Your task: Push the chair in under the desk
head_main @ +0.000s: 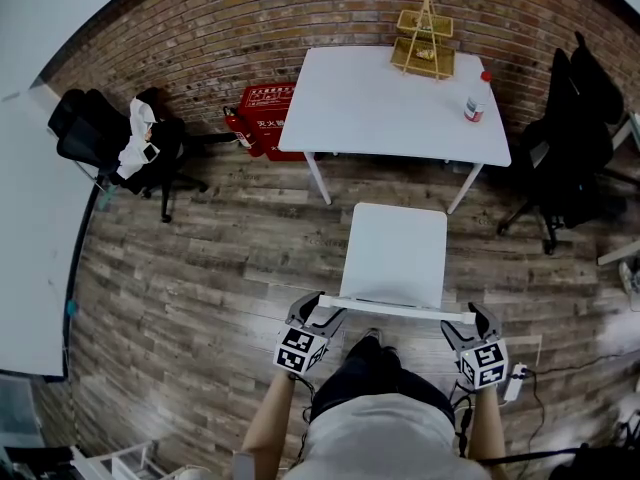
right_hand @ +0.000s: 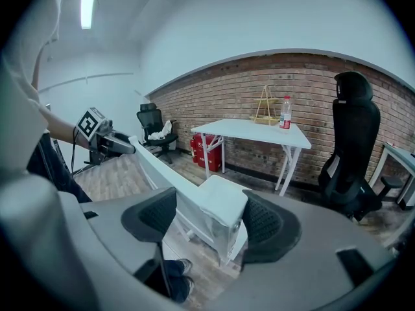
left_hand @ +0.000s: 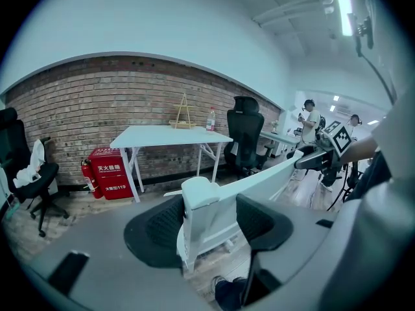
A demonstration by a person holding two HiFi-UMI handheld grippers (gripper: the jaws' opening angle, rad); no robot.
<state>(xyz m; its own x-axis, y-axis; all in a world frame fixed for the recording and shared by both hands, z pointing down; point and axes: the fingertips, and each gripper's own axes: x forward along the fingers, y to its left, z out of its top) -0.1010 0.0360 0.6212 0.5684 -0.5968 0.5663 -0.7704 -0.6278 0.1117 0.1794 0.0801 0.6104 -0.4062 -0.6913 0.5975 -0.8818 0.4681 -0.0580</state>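
Chair (head_main: 396,256) stands at the centre of the head view, just below the white desk (head_main: 380,103) and apart from it, its seat not yet under the tabletop. On the desk's far edge, toward the upper right of the frame, sits a yellow two-tier basket stand (head_main: 424,43); its lower tray holds a small pale item too small to identify, and the upper tray's contents cannot be made out. Near the desk's right edge stands an upright bottle (head_main: 477,98) with a red cap; what is in it cannot be told. A red box (head_main: 267,118) with white lettering sits on the floor at the desk's left end against the brick wall (head_main: 200,38), with a fire extinguisher (head_main: 238,133) just beside it. The chair is plain white, with a flat, nearly square seat and a thin backrest whose top rail runs across the lower part of the frame. The left gripper (head_main: 312,308) is clamped on the left end of that rail; in the left gripper view its ribbed black pads (left_hand: 165,224) press both faces of the white corner. The right gripper (head_main: 478,318) grips the right end likewise, pads (right_hand: 264,224) closed against the corner.
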